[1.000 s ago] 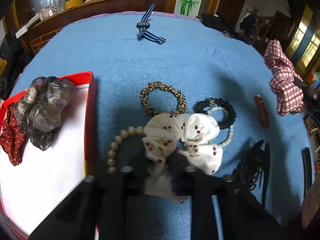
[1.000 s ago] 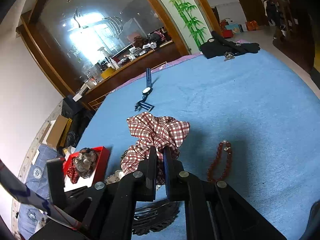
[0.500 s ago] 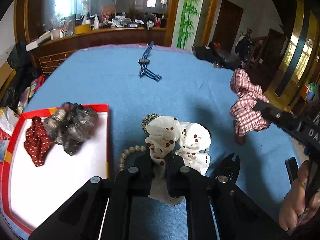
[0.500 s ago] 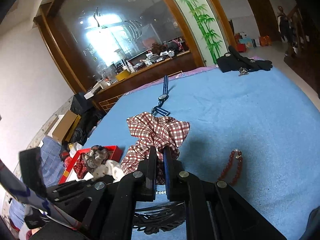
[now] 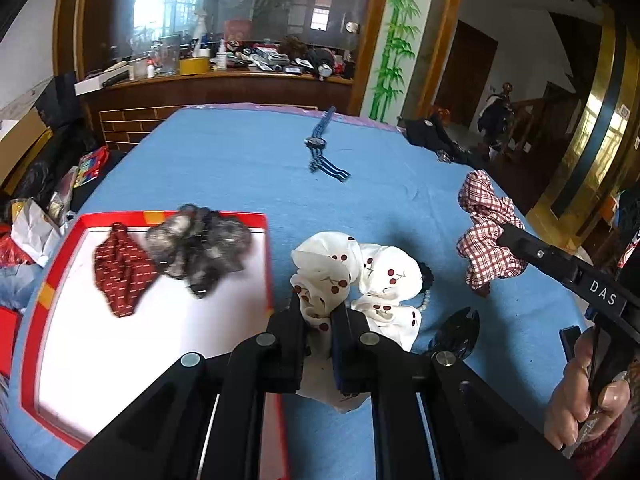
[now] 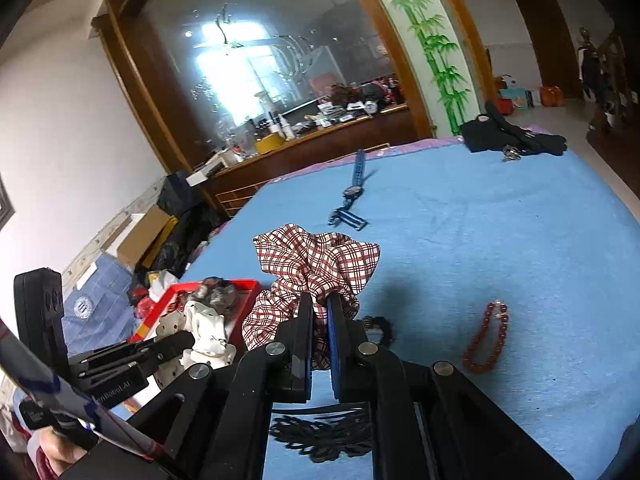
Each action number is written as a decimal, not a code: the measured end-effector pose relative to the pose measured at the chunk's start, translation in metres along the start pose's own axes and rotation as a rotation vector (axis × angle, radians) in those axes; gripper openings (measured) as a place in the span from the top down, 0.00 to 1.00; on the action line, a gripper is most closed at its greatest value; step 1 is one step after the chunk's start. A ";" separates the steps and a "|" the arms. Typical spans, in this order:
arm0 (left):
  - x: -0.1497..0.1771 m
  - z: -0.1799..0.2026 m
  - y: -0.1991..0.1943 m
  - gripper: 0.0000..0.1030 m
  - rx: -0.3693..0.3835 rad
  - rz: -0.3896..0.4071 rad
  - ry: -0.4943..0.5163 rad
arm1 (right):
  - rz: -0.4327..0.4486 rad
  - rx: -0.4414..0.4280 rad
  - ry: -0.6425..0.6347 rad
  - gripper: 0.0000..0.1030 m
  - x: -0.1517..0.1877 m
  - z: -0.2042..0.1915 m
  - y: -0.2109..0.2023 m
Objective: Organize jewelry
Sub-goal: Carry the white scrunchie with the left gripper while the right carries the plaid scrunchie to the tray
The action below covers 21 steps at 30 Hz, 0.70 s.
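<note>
My left gripper [image 5: 320, 312] is shut on a white scrunchie with red cherries [image 5: 360, 276] and holds it above the blue cloth, just right of the red-rimmed tray [image 5: 269, 280]. The tray holds a grey scrunchie [image 5: 200, 244] and a dark red patterned scrunchie [image 5: 120, 272]. My right gripper [image 6: 320, 308] is shut on a red plaid scrunchie [image 6: 316, 260], held in the air; it also shows in the left wrist view [image 5: 486, 232]. A red bead bracelet [image 6: 486, 338] lies on the cloth to the right.
A blue striped watch [image 5: 320, 148] lies far back on the blue table. A black hair claw [image 6: 320, 432] lies under the right gripper. A black scrunchie and pearl bracelet [image 5: 426, 288] lie behind the white scrunchie. Black gloves [image 6: 516, 136] sit at the far edge.
My left gripper closed on the white scrunchie and lifted it off the cloth toward the tray. My right gripper kept hold of the plaid scrunchie and rose slightly.
</note>
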State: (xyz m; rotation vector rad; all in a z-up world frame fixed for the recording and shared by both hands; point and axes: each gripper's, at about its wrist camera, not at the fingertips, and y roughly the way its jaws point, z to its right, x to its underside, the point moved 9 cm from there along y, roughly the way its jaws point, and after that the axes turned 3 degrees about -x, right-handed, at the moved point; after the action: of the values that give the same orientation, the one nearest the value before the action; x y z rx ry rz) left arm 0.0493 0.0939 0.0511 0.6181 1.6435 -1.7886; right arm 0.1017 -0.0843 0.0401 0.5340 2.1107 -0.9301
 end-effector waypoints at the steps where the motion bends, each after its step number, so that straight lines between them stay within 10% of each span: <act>1: 0.000 -0.005 -0.004 0.90 -0.005 0.005 -0.004 | 0.000 0.002 -0.005 0.93 0.000 -0.003 0.000; 11: 0.008 -0.092 -0.046 0.90 -0.081 0.034 -0.090 | -0.027 -0.070 -0.049 0.91 0.008 -0.067 -0.004; 21: 0.042 -0.183 -0.040 0.90 -0.173 -0.054 -0.186 | -0.235 -0.119 -0.122 0.91 0.052 -0.139 0.055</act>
State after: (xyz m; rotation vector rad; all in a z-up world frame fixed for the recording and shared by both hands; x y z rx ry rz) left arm -0.0216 0.2710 0.0284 0.3225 1.6778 -1.6645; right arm 0.0372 0.0608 0.0377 0.1657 2.1314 -0.9335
